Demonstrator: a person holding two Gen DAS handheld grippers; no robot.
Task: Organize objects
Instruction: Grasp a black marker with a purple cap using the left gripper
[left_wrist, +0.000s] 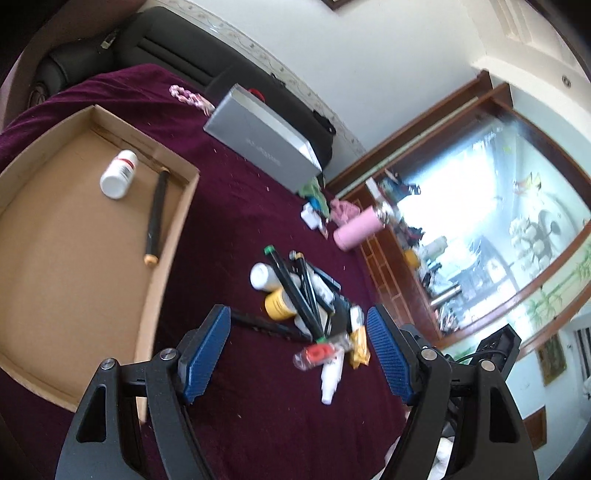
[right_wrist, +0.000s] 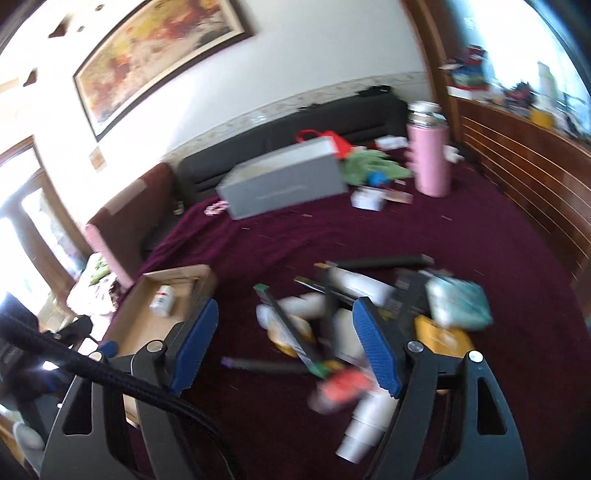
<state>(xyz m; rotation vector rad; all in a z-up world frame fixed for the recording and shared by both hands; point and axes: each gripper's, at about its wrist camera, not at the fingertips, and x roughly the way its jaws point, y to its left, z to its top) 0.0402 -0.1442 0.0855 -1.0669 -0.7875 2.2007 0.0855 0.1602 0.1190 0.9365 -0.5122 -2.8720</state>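
Observation:
A shallow cardboard tray (left_wrist: 173, 236) lies on a maroon cloth and holds a white pill bottle (left_wrist: 119, 173) and a black pen (left_wrist: 156, 218). To its right lies a heap of pens, white bottles and a yellow-capped bottle (left_wrist: 279, 303). My left gripper (left_wrist: 297, 354) hovers open over the near end of the heap, where a small clear packet with a red piece (left_wrist: 319, 352) lies. In the blurred right wrist view my right gripper (right_wrist: 286, 347) stands open above the same heap (right_wrist: 332, 317), with the tray (right_wrist: 136, 328) at its left. Nothing is held.
A grey box (left_wrist: 262, 136) and a pink flask (left_wrist: 356, 227) stand farther back on the cloth, with small cloths and packets between them. A dark sofa (right_wrist: 295, 129) runs along the wall. A wooden rail (right_wrist: 517, 166) borders the right side. A black cable (right_wrist: 74, 358) crosses the right gripper.

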